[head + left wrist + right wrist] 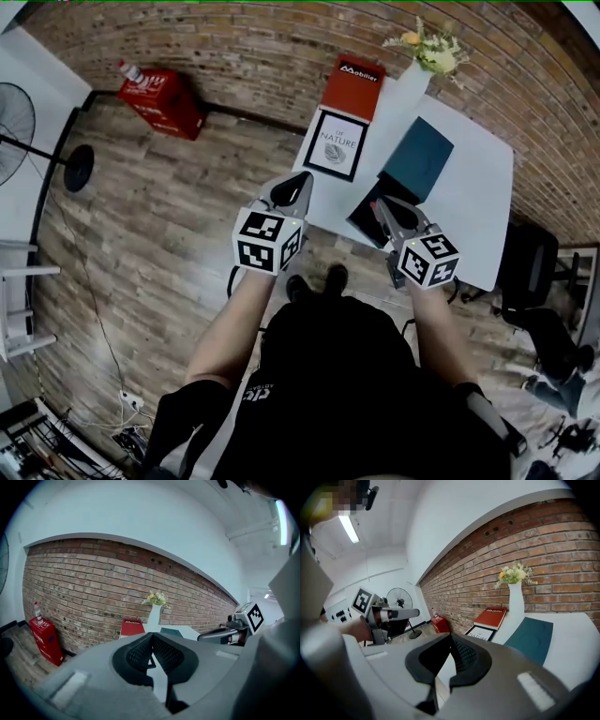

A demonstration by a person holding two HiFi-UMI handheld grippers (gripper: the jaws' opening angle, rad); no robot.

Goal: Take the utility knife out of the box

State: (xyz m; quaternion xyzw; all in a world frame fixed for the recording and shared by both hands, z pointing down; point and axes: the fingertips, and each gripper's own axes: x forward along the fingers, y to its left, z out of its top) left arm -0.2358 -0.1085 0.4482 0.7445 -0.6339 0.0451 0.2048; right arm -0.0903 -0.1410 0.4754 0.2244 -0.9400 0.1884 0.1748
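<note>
A teal flat box (418, 157) lies on the white table (473, 202), with a black flat case (367, 217) at the table's near edge beside it. No utility knife shows in any view. My left gripper (301, 184) is held over the floor at the table's left corner, its jaws shut and empty (152, 637). To the right, my right gripper (382, 205) hovers above the black case, also shut with nothing in it (451, 637). Each gripper view shows the other gripper off to its side, and the teal box (533, 638) lies ahead of the right one.
A framed "Nature" print (336, 143) and a red book (352, 87) lean at the table's left end; a white vase of flowers (419, 62) stands at its far corner. A red crate (164, 101), a standing fan (21, 122) and an office chair (528, 264) surround the table.
</note>
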